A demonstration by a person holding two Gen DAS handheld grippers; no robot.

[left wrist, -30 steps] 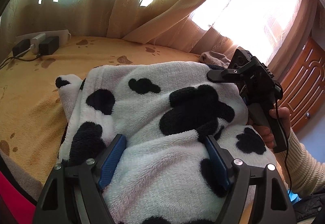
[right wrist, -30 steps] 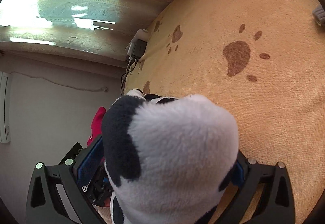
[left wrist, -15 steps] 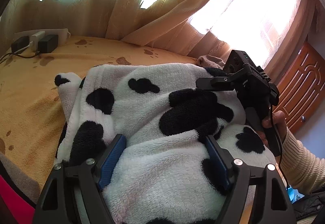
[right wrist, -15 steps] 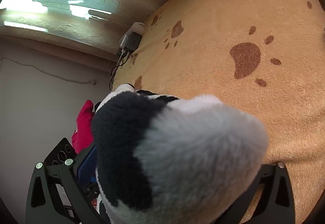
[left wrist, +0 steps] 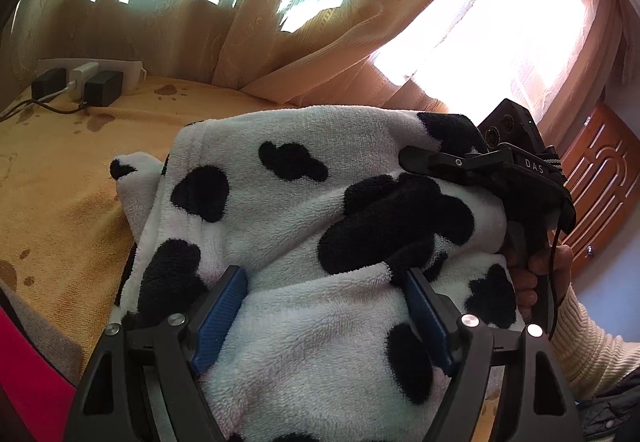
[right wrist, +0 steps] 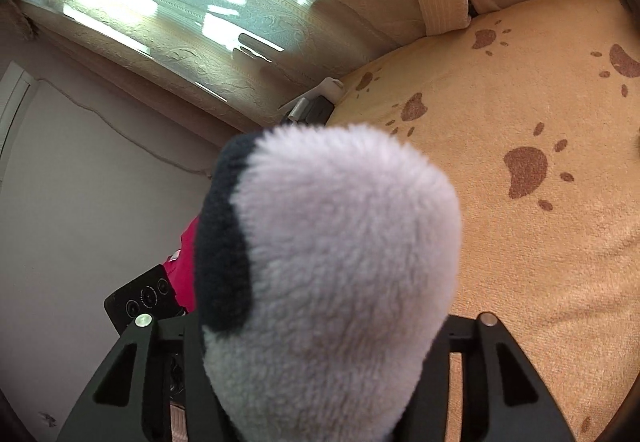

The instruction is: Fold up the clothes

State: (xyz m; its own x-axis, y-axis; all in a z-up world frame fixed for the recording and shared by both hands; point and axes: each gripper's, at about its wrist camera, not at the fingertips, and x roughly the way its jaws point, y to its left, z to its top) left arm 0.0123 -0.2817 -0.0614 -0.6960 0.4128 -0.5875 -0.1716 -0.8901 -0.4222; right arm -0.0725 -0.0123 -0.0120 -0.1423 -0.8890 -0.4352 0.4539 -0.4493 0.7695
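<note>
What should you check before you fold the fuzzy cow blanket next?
1. Left gripper has the cow-spotted fleece between its blue pads: ok, a thick bunch sits there.
2. Right gripper grip: its jaws are closing with a fleece wad between them; whether the pads press yet, cannot tell.
3. Both ends lifted together: ok, the fleece spans from one gripper to the other.
4. Landing spot on the paw-print bedspread: ok, bare cloth shows there.
5. Power strip and chargers out of the way: ok, far back by the curtain.
6. Fleece edges lined up: cannot tell, it is bunched.
</note>
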